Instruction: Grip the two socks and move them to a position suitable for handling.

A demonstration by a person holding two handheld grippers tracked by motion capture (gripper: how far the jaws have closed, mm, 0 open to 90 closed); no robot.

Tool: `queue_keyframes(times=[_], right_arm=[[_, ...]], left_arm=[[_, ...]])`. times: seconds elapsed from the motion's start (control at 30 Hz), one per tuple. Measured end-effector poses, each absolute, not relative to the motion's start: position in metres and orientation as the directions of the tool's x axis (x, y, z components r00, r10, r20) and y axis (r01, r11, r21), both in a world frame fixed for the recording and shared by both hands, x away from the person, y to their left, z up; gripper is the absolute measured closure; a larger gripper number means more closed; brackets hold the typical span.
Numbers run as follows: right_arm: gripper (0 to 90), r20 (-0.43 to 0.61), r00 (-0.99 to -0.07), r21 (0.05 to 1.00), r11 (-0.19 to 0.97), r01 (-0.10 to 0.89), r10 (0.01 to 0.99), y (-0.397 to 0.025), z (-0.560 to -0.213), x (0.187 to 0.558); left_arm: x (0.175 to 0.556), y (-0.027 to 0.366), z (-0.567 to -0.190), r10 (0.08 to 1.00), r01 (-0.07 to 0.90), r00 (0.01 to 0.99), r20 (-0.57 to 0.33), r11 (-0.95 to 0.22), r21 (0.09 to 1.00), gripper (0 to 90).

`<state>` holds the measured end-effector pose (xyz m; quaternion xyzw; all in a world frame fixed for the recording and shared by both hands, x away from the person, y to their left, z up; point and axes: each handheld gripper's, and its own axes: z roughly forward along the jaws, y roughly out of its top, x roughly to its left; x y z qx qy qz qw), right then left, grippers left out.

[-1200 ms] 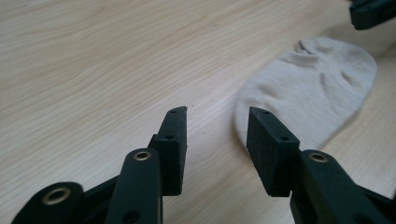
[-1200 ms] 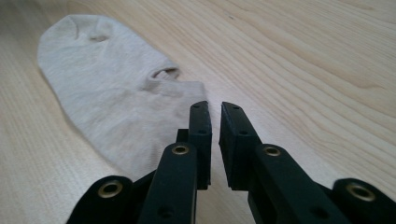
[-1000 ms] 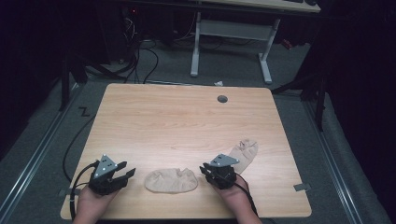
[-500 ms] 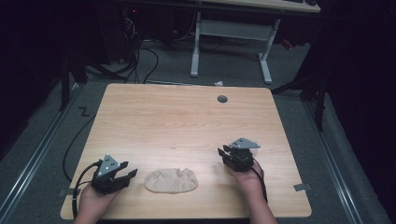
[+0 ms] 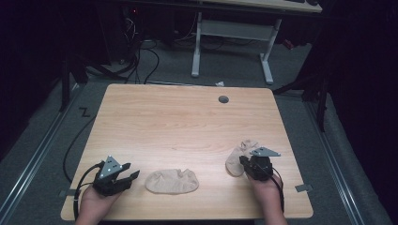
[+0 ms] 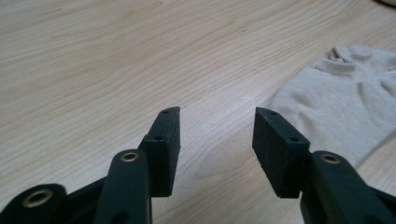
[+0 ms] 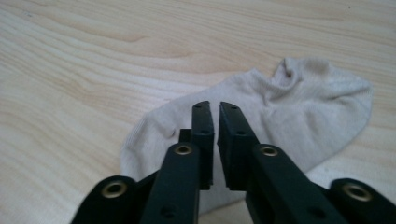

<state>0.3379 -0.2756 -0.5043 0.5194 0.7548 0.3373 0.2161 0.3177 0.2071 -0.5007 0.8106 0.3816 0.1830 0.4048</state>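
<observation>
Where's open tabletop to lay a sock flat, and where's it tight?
The table is bare from the cable hole down to the socks, and between the two socks. The near edge is crowded: left gripper, middle sock, right sock, right gripper.

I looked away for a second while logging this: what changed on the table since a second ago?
The right gripper swung from near the middle sock out toward the table's right side and now sits over the second sock, jaws nearly closed; whether they pinch the fabric I cannot tell. The left gripper stayed open beside the middle sock, and both socks kept their places.
</observation>
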Motion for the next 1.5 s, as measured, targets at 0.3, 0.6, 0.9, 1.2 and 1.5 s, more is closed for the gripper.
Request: queue_keyframes(times=[0.3,0.6,0.9,1.2,1.5], right_arm=[[90.0,0.032,-0.390,0.676,0.268,0.687,0.920,-0.274,-0.514,0.334],[90.0,0.018,-0.436,0.664,0.315,0.678,0.900,-0.253,-0.519,0.344],[90.0,-0.008,-0.503,0.657,0.383,0.649,0.864,-0.209,-0.519,0.358],[90.0,-0.018,-0.562,0.651,0.436,0.621,0.827,-0.167,-0.519,0.378],[89.8,-0.032,-0.627,0.649,0.493,0.580,0.779,-0.119,-0.519,0.396]], left_arm=[[0.316,0.201,-0.500,0.750,0.450,0.662,0.020,-0.417,0.790,55.5],[0.324,0.196,-0.506,0.745,0.465,0.667,0.015,-0.431,0.773,53.5],[0.322,0.201,-0.503,0.758,0.470,0.652,-0.005,-0.399,0.787,53.3],[0.323,0.202,-0.505,0.754,0.476,0.657,-0.015,-0.399,0.784,53.4],[0.322,0.200,-0.506,0.752,0.475,0.659,-0.013,-0.403,0.783,53.6]])
